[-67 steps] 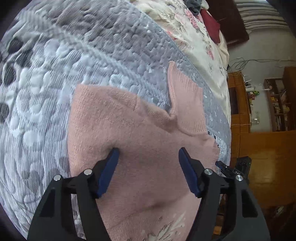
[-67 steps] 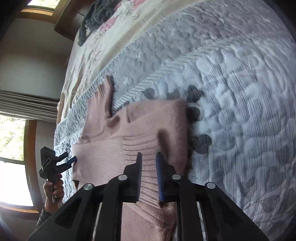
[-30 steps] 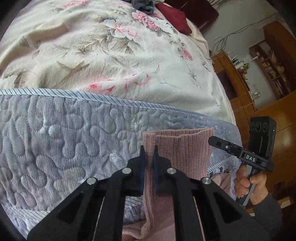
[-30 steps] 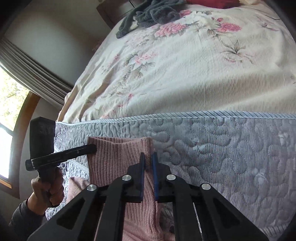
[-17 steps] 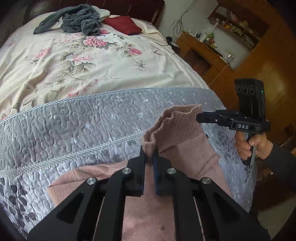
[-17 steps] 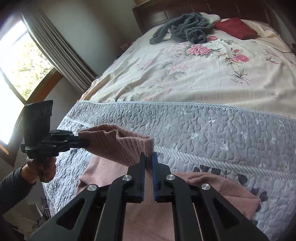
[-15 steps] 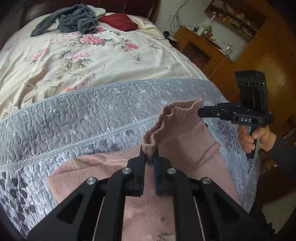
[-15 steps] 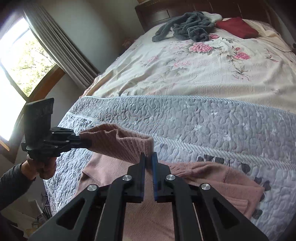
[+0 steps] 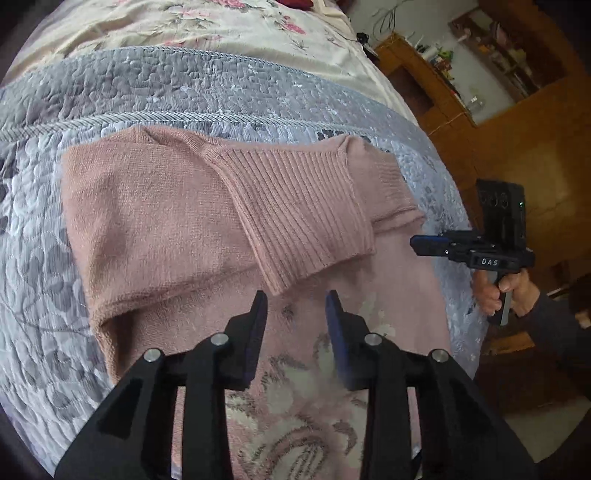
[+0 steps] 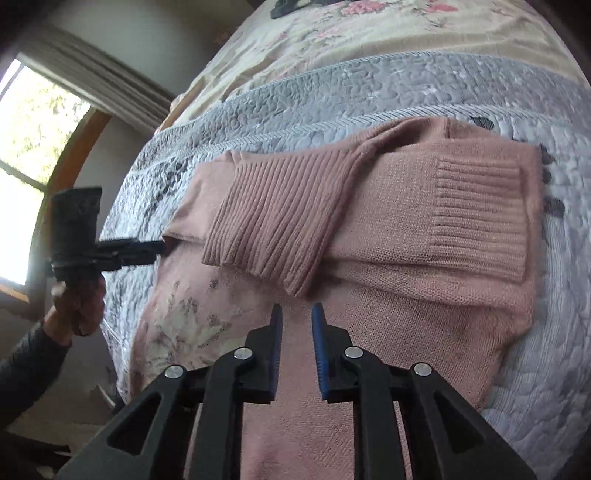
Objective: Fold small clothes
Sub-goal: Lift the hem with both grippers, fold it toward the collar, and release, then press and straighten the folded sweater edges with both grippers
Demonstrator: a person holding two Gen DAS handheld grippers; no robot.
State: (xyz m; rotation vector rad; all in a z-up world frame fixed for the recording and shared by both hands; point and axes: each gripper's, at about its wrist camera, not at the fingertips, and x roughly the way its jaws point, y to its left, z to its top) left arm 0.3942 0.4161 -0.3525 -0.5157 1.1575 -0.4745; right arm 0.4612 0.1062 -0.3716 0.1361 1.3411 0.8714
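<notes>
A pink knitted sweater lies flat on the grey quilted cover. Its ribbed band is folded down over the body, just beyond my fingertips. My left gripper is open above the sweater's pale flower print, with nothing between its fingers. My right gripper is also open, narrower, and empty, just short of the ribbed band. A folded sleeve with a ribbed cuff lies across the sweater on the right. Each view shows the other gripper in a hand at the sweater's side.
A cream floral bedspread covers the far part of the bed, with a dark garment at its far end. Wooden cabinets and shelves stand off the bed's right side. A window and curtain are on the left.
Both grippers were shut on the ribbed band and held it up. Now they have opened and drawn back, and the band lies flat, folded over the sweater.
</notes>
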